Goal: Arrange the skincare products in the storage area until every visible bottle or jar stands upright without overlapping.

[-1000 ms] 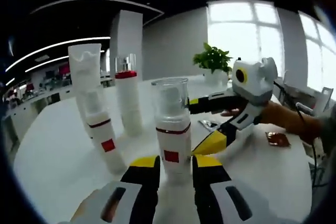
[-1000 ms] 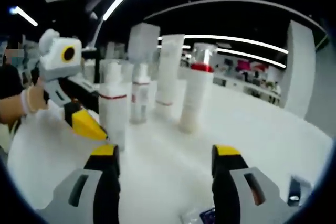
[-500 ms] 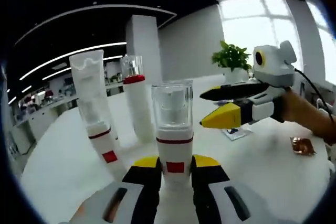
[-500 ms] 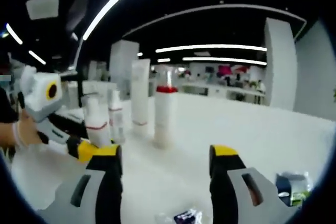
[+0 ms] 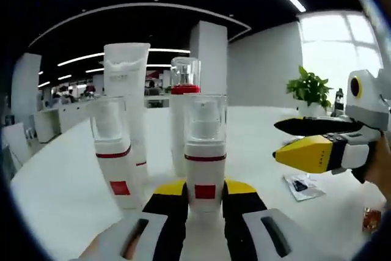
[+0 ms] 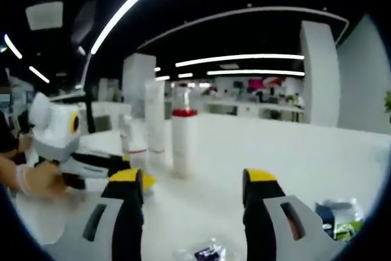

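My left gripper is shut on a white pump bottle with a clear cap, a red band and a red square label, standing upright on the white table. Close to its left stands a similar pump bottle. Behind them stand a tall white tube and a white bottle with a red collar. My right gripper is open with nothing between its jaws and shows at the right. In the right gripper view the red-collared bottle and the tube stand ahead.
A small sachet lies on the table under the right gripper. A potted plant stands far back. More sachets lie near the right gripper. A person's hand holds the left gripper.
The left gripper keeps its hold on the pump bottle, which now stands closer to the other bottles. The right gripper has drawn back and away from the group.
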Motion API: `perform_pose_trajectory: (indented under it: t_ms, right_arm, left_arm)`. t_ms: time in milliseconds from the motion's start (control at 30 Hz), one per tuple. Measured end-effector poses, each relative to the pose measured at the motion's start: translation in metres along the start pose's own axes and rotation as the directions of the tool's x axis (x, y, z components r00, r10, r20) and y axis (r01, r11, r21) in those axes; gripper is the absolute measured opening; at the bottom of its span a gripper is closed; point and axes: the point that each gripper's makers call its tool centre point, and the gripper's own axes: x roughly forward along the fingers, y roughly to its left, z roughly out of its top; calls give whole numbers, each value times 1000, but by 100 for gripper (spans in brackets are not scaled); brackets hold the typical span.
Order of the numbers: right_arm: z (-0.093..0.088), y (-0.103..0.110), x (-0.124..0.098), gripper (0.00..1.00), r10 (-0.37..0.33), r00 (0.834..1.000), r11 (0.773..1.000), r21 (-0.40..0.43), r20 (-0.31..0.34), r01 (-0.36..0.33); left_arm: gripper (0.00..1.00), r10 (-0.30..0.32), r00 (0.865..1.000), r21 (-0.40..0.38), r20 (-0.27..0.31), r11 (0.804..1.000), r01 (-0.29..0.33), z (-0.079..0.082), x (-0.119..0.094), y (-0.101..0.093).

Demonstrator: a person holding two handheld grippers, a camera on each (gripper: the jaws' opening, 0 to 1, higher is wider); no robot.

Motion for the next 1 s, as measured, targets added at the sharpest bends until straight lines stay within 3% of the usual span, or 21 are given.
perform_pose_trajectory:
  t_ms: [233, 333, 600, 700, 1000]
  right_arm:
    - [2, -3, -2, 65, -9, 1000, 1000, 9, 7, 9]
    - [2, -4, -2, 65, -13, 1000, 1000, 8, 6, 13]
    - [1, -5, -2, 65, -16, 1000, 1000, 4, 4, 16]
    - [2, -5, -3, 64, -16, 1000, 1000, 7, 5, 16]
    - [2, -7, -4, 64, -20, 1000, 1000, 8, 8, 20]
  left_arm:
    - [22, 93, 996, 45, 2, 995, -93, 2, 11, 3]
    - [22, 148, 989, 19, 9, 989, -148, 2, 12, 10]
    - [22, 172, 985, -11, -13, 985, -172, -6, 14, 7]
    - [22, 176, 984, -64, -24, 982, -177, -8, 14, 6]
    - [22, 178, 983, -57, -45, 982, -180, -12, 15, 1]
